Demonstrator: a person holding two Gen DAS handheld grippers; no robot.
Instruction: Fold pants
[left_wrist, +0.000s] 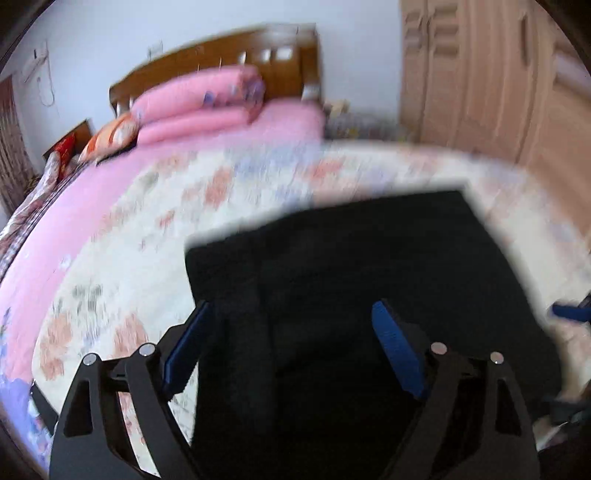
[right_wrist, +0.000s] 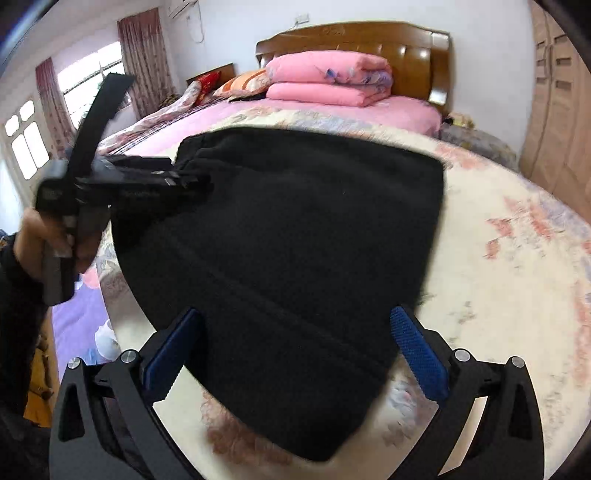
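Black pants (left_wrist: 369, 266) lie folded into a thick block on the floral bedspread (left_wrist: 155, 236). My left gripper (left_wrist: 291, 314) is open, its blue pads on either side of the near edge of the pants. The view is blurred. In the right wrist view the pants (right_wrist: 288, 236) fill the centre. My right gripper (right_wrist: 295, 321) is open over their near corner. The left gripper (right_wrist: 192, 181) shows there from the side, at the pants' far left edge, held by a hand.
The bed has a pink sheet (right_wrist: 332, 110), a folded pink quilt (right_wrist: 325, 77), pillows and a wooden headboard (right_wrist: 354, 40). A wardrobe (left_wrist: 498, 81) stands on the right. Windows with curtains (right_wrist: 55, 92) are at the left.
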